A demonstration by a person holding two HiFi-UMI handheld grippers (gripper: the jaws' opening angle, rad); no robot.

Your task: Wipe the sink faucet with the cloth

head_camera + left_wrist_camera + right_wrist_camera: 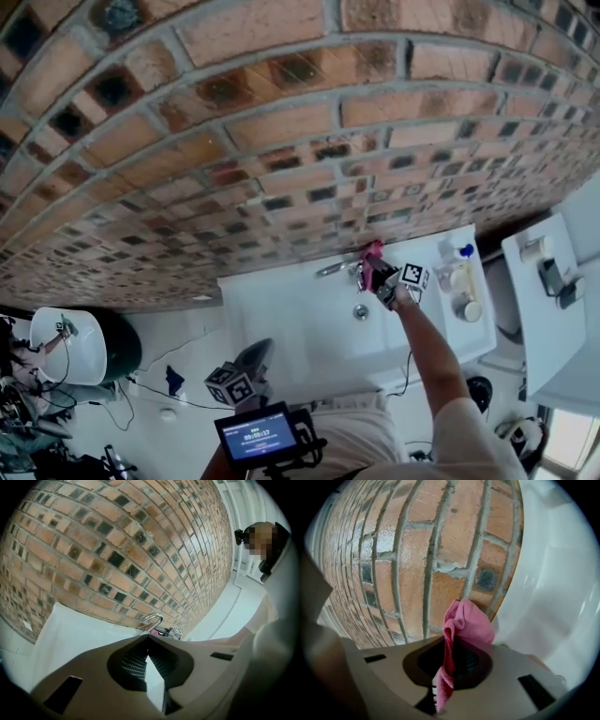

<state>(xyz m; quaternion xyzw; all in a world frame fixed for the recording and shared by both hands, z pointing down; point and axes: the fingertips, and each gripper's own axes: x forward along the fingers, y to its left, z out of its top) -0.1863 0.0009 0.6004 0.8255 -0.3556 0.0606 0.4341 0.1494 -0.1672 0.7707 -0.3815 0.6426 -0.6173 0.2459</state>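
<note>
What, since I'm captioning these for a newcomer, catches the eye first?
The pink cloth clamped in the right gripper stands out, close to the faucet at the back of the white sink. The brick wall behind fills most of every view. The left gripper hangs short of the sink, shut and empty.

The only writing I can find is on the screen [258, 435] low in the head view: a row of white digits, too small to read. The left cube [231, 384] and right cube [413, 276] carry black-and-white square markers, no letters.
</note>
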